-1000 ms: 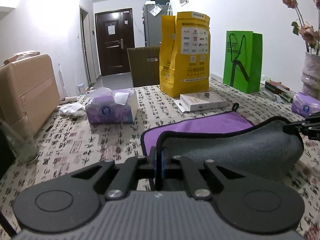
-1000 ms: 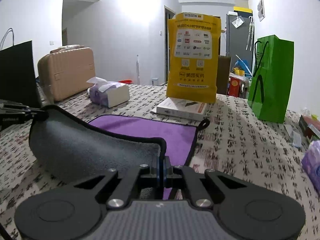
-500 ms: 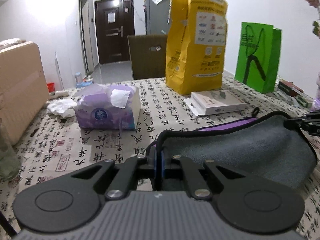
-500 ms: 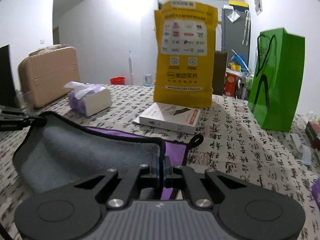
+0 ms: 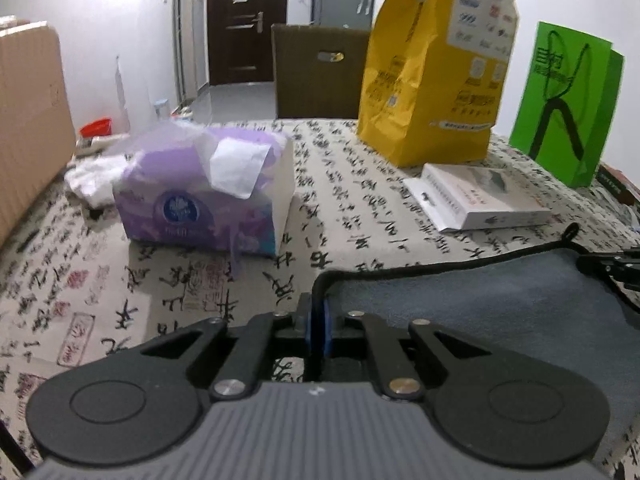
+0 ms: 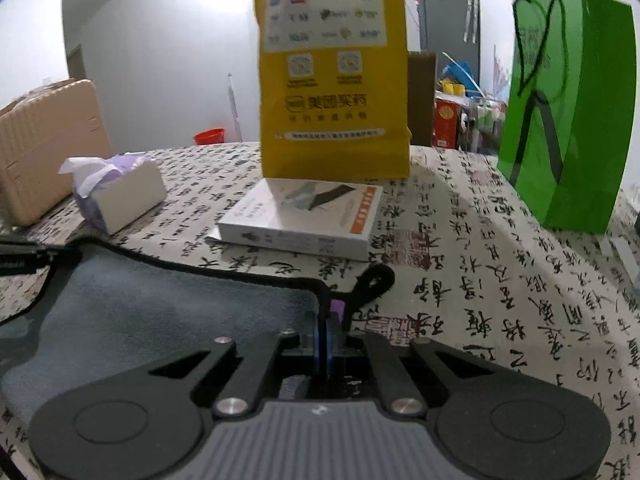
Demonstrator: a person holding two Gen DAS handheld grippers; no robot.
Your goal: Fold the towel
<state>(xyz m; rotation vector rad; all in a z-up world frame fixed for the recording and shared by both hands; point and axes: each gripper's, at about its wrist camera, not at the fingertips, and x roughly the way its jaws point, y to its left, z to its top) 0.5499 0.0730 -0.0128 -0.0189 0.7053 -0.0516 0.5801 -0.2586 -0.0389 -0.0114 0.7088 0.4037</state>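
Note:
The towel (image 5: pixel 480 312) is grey on this face and purple on the other, with black piping. It lies folded over on the patterned tablecloth. My left gripper (image 5: pixel 318 320) is shut on its left corner. My right gripper (image 6: pixel 326 332) is shut on the right corner, beside the towel's black hanging loop (image 6: pixel 374 280). A sliver of purple (image 6: pixel 337 307) shows under that corner. The grey face (image 6: pixel 160 312) spans between the two grippers. The right gripper's tip shows at the right edge of the left wrist view (image 5: pixel 612 268).
A purple tissue box (image 5: pixel 208 204) stands to the front left. A white flat box (image 6: pixel 304 220) lies just beyond the towel, with a yellow paper bag (image 6: pixel 332 72) behind it and a green bag (image 6: pixel 568 112) to the right. A beige suitcase (image 6: pixel 44 144) stands far left.
Both grippers have carried the held towel edge forward and down over the purple half. The purple face is now almost fully covered and the grey face lies flatter.

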